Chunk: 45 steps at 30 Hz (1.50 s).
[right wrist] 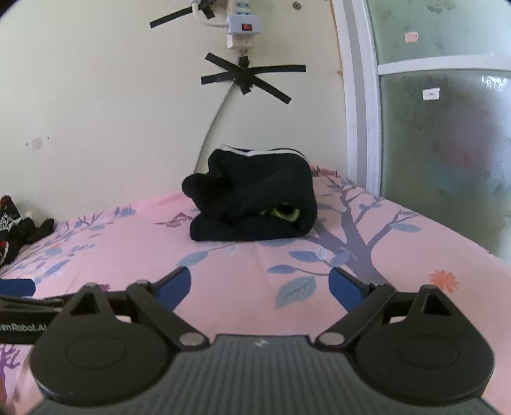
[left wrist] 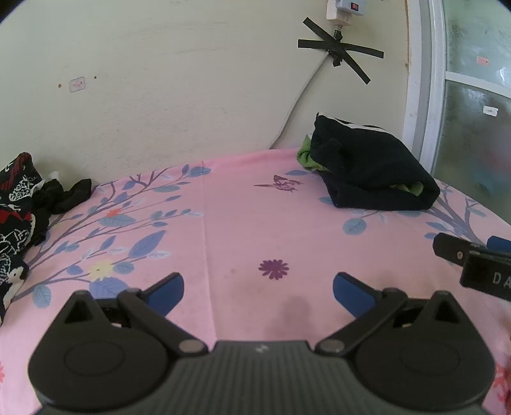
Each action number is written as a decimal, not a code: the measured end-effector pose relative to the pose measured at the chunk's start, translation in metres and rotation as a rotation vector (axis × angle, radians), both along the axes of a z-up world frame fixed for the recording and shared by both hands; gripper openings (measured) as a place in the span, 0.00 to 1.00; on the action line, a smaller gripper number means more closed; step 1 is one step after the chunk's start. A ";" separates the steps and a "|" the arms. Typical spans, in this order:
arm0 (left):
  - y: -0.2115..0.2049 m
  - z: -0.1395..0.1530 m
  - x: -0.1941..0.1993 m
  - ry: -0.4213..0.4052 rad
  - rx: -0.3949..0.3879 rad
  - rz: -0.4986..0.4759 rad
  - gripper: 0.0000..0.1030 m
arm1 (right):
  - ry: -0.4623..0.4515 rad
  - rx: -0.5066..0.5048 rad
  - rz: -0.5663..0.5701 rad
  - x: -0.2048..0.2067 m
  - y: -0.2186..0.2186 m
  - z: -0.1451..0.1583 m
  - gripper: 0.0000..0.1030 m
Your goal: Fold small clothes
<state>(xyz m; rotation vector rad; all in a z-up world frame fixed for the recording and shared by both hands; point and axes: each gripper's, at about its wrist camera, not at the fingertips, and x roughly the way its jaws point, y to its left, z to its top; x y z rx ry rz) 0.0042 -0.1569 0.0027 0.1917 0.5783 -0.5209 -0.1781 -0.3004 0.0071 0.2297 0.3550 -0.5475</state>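
Observation:
A folded stack of dark clothes [left wrist: 370, 172] with a green piece inside lies at the back right of the pink flowered sheet [left wrist: 242, 223]. It also shows in the right wrist view [right wrist: 255, 204], straight ahead of my right gripper [right wrist: 260, 287]. A loose pile of black, red and white patterned clothes [left wrist: 19, 204] lies at the far left, small in the right wrist view [right wrist: 19, 230]. My left gripper [left wrist: 258, 290] is open and empty above the sheet. My right gripper is open and empty too; it shows at the right edge of the left wrist view [left wrist: 472, 255].
A cream wall [left wrist: 191, 95] stands right behind the bed, with a power strip [right wrist: 242, 28] and a cable taped on with black tape [right wrist: 249, 79]. A frosted glass door [right wrist: 447, 143] in a white frame stands at the right.

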 end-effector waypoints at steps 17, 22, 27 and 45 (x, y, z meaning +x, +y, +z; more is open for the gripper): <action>0.000 -0.001 0.000 -0.004 0.023 0.012 1.00 | 0.004 0.020 -0.001 -0.002 0.002 -0.002 0.85; 0.001 -0.001 0.001 0.005 0.020 0.013 1.00 | 0.004 0.021 -0.005 -0.003 0.002 -0.002 0.85; 0.003 0.000 0.000 -0.006 0.015 0.018 1.00 | 0.006 0.024 -0.003 -0.003 0.000 -0.002 0.85; 0.017 0.007 0.001 -0.030 -0.040 0.033 1.00 | 0.011 0.034 -0.006 -0.003 -0.001 -0.003 0.85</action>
